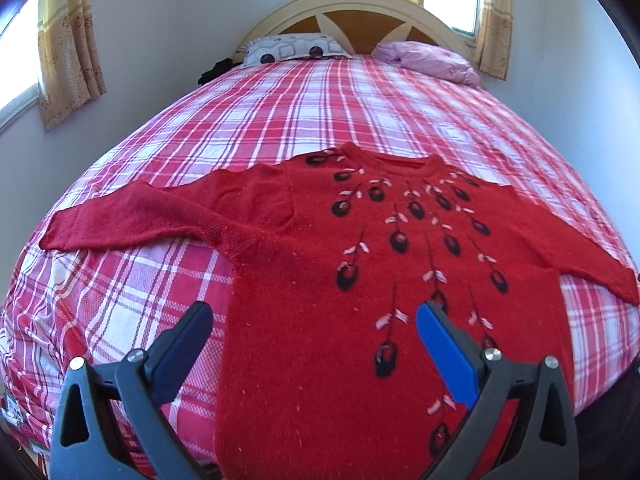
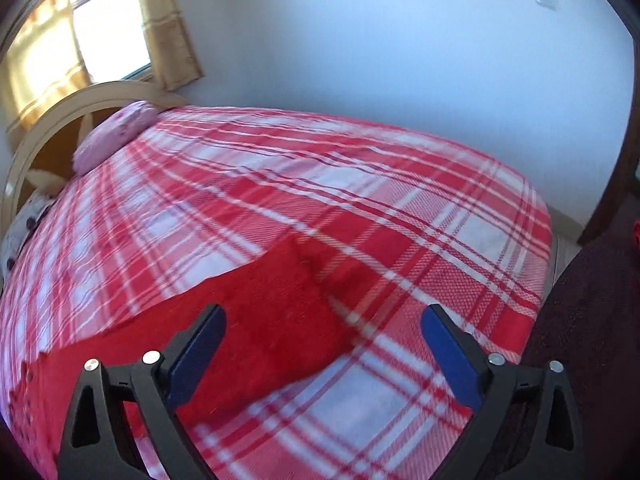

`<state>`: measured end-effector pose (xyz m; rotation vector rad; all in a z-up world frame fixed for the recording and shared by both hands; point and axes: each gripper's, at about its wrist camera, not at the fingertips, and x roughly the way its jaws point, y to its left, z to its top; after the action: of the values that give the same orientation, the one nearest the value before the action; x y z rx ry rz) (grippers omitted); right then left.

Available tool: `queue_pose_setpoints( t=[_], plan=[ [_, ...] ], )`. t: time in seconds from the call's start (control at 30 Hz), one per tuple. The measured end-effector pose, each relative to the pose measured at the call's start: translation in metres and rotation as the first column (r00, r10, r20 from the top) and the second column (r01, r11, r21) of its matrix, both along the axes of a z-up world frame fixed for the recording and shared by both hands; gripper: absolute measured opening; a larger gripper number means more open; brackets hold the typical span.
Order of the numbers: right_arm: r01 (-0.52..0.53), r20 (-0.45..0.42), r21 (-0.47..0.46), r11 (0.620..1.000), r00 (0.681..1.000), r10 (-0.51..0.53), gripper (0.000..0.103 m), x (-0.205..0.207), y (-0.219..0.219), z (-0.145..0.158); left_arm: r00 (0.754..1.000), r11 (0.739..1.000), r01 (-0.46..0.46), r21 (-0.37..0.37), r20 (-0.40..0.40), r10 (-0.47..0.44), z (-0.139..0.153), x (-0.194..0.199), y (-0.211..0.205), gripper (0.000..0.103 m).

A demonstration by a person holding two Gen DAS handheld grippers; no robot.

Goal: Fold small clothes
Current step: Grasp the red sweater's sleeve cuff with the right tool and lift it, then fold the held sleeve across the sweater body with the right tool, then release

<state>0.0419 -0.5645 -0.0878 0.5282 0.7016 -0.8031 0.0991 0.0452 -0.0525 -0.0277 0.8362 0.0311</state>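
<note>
A red knit sweater point(image 1: 320, 280) with black and white embroidered flowers lies flat, front up, on the plaid bed, both sleeves spread out sideways. My left gripper point(image 1: 314, 320) is open and empty, hovering over the sweater's lower left body, with its left finger over the bedspread. My right gripper point(image 2: 322, 320) is open and empty above the end of the sweater's right sleeve point(image 2: 256, 320), whose cuff lies between the fingers. The right wrist view is blurred.
The red and white plaid bedspread point(image 1: 320, 112) covers the whole bed. A patterned pillow point(image 1: 288, 50) and a pink pillow point(image 1: 432, 60) lie by the cream headboard point(image 1: 360, 4). Walls and curtained windows surround the bed. The bed's right edge point(image 2: 548, 264) drops to the floor.
</note>
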Motion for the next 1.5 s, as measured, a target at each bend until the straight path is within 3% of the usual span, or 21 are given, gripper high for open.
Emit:
queue_pose_setpoints(
  t=[0.07, 0.13, 0.2, 0.27, 0.33, 0.43, 0.6, 0.73, 0.83, 0.9, 1.07, 1.2, 1.33, 1.5],
  plan=[
    [-0.006, -0.042, 0.030, 1.000, 0.999, 0.007, 0.083, 0.008, -0.005, -0.013, 1.000, 1.000, -0.008, 0.013, -0.015, 0.009, -0.005, 0.006, -0.001, 0.103],
    [-0.011, -0.082, -0.017, 1.000, 0.997, 0.009, 0.081, 0.015, 0.003, -0.019, 0.999, 1.000, -0.009, 0.007, -0.037, 0.009, -0.010, 0.011, 0.000, 0.103],
    [-0.047, -0.095, -0.053, 0.998, 0.995, 0.042, 0.072, 0.021, 0.012, -0.019, 0.998, 1.000, -0.003, -0.005, -0.060, 0.003, -0.015, 0.014, -0.001, 0.103],
    [-0.091, -0.105, -0.062, 0.994, 0.991, 0.084, 0.052, 0.028, 0.019, -0.017, 0.997, 1.000, 0.007, -0.008, -0.082, -0.007, -0.020, 0.017, -0.003, 0.103],
    [-0.112, -0.122, -0.071, 0.991, 0.987, 0.103, 0.041, 0.033, 0.021, -0.015, 0.996, 1.000, 0.012, -0.007, -0.094, -0.013, -0.023, 0.017, -0.003, 0.103],
    [-0.148, -0.146, -0.059, 0.987, 0.980, 0.139, 0.014, 0.041, 0.026, -0.011, 0.996, 1.000, 0.015, -0.013, -0.086, -0.016, -0.023, 0.013, 0.000, 0.103],
    [-0.160, -0.095, -0.074, 0.984, 0.984, 0.152, 0.010, 0.040, 0.048, 0.031, 0.998, 1.000, -0.019, -0.016, -0.054, 0.018, -0.016, 0.007, 0.022, 0.103],
    [-0.301, -0.037, -0.151, 0.942, 0.954, 0.299, 0.009, 0.052, 0.106, 0.087, 0.998, 0.997, -0.065, -0.029, -0.028, 0.064, -0.012, 0.004, 0.046, 0.103],
    [-0.431, 0.010, -0.197, 0.881, 0.897, 0.441, 0.009, 0.071, 0.165, 0.125, 0.995, 0.994, -0.097, -0.058, -0.018, 0.097, -0.011, 0.001, 0.061, 0.103],
    [-0.536, 0.038, -0.185, 0.823, 0.833, 0.552, 0.009, 0.093, 0.214, 0.143, 0.993, 0.990, -0.114, -0.084, -0.013, 0.114, -0.011, -0.003, 0.071, 0.103],
    [-0.721, 0.089, -0.112, 0.684, 0.678, 0.729, 0.009, 0.152, 0.325, 0.142, 0.990, 0.985, -0.143, -0.093, 0.006, 0.144, -0.009, -0.010, 0.088, 0.103],
    [-0.827, 0.114, -0.042, 0.560, 0.553, 0.825, 0.009, 0.189, 0.424, 0.110, 0.984, 0.982, -0.175, -0.074, 0.024, 0.177, -0.008, -0.015, 0.104, 0.103],
    [-0.903, 0.138, 0.067, 0.425, 0.430, 0.892, 0.009, 0.211, 0.526, 0.057, 0.979, 0.978, -0.202, -0.054, 0.027, 0.203, -0.012, -0.017, 0.121, 0.103],
    [-0.937, 0.130, 0.149, 0.317, 0.337, 0.933, 0.009, 0.221, 0.605, -0.009, 0.973, 0.973, -0.229, -0.031, 0.027, 0.230, -0.018, -0.016, 0.139, 0.103]
  ],
)
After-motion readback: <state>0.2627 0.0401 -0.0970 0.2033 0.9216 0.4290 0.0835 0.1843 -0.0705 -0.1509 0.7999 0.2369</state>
